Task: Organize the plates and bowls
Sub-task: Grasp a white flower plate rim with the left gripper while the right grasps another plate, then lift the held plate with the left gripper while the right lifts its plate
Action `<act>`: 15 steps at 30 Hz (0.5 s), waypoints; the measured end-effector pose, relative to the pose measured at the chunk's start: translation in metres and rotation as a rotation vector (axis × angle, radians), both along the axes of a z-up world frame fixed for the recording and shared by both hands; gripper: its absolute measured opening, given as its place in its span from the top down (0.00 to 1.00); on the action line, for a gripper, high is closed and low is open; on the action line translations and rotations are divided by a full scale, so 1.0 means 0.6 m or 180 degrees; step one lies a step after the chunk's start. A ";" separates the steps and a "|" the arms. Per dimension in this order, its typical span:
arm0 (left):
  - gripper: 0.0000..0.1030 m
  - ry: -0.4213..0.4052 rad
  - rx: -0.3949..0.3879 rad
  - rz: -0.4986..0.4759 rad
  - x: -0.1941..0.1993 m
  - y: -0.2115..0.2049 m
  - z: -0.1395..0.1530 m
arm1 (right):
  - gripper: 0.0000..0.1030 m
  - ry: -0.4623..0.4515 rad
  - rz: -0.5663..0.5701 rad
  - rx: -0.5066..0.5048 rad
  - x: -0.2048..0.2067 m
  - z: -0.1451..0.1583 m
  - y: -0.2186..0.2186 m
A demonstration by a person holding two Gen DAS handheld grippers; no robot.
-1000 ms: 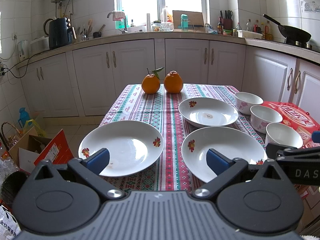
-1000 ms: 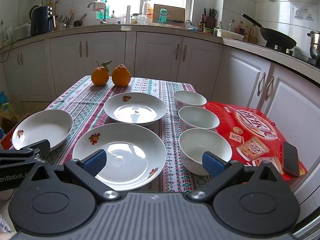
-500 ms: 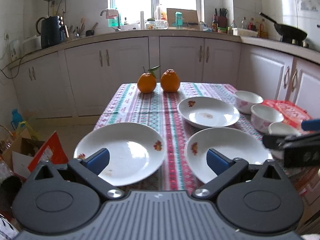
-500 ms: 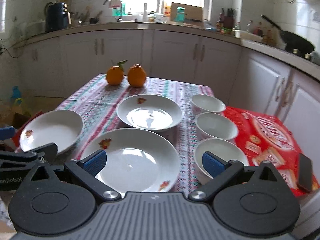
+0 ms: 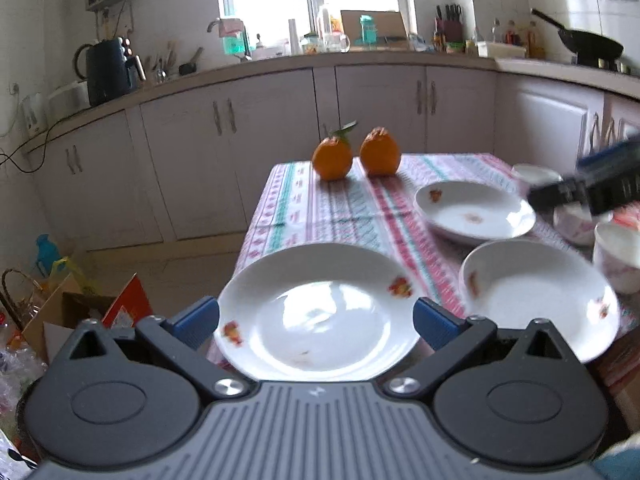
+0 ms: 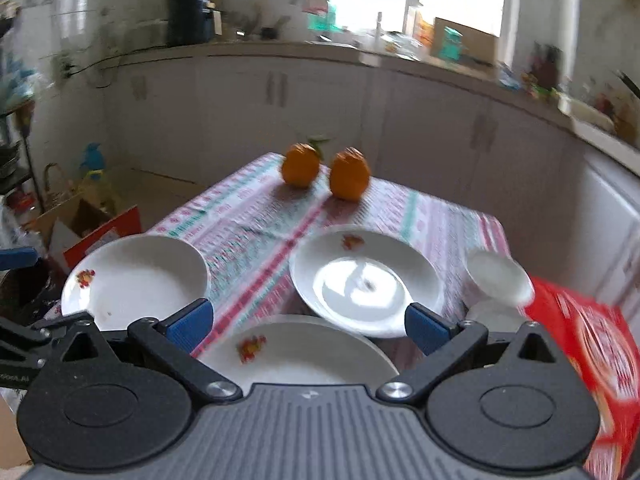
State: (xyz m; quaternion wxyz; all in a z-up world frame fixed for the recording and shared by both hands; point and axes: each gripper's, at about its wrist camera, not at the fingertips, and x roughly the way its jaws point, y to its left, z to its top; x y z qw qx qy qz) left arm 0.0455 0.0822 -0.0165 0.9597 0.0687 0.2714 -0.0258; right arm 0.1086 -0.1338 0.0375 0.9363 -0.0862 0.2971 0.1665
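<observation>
My left tool [image 5: 316, 322] is spread wide with nothing between its blue fingers, and it frames the near-left plate [image 5: 320, 312], which sits at the near left corner of the desk [image 5: 320, 208] with its rim hanging a little over the desk's left edge. My right tool [image 6: 308, 326] is likewise spread and empty, above the near plate [image 6: 296, 356] at the near edge; its view is badly blurred. In the left wrist view that same plate [image 5: 536, 296] lies just to the right of the near-left one, apart from it.

Beyond the near plate, toward the middle of the desk, is the third plate [image 6: 366, 280], close to it, though I cannot tell whether their rims touch. Along the right edge stands a row of small white bowls [image 6: 498, 278], each separate, beside a red package [image 6: 592, 336]. At the far edge two oranges [image 5: 356, 158] sit side by side.

I judge that this is the very start: nothing is stacked, and I am lining up the left tool on the first plate. The next move calls for lowering it to the plate's near rim, one finger over and one under the lip where it overhangs, closing firmly, then carrying it level onto a neighbouring plate. The glazed rim looks slippery, so a shallow bite could let it tip.
</observation>
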 end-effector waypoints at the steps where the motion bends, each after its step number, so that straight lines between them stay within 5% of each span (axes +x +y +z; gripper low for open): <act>1: 0.01 0.0052 0.0021 -0.0020 0.002 0.008 -0.003 | 0.00 0.0032 0.0126 0.0094 0.011 0.002 0.006; 5: 0.01 0.0298 -0.0083 -0.0200 0.006 0.041 -0.020 | 0.00 0.0165 0.0587 0.0346 0.053 -0.005 0.035; 15: 0.01 0.0603 0.0046 -0.0650 0.026 0.073 -0.062 | 0.00 0.0742 0.1106 0.0274 0.145 -0.052 0.115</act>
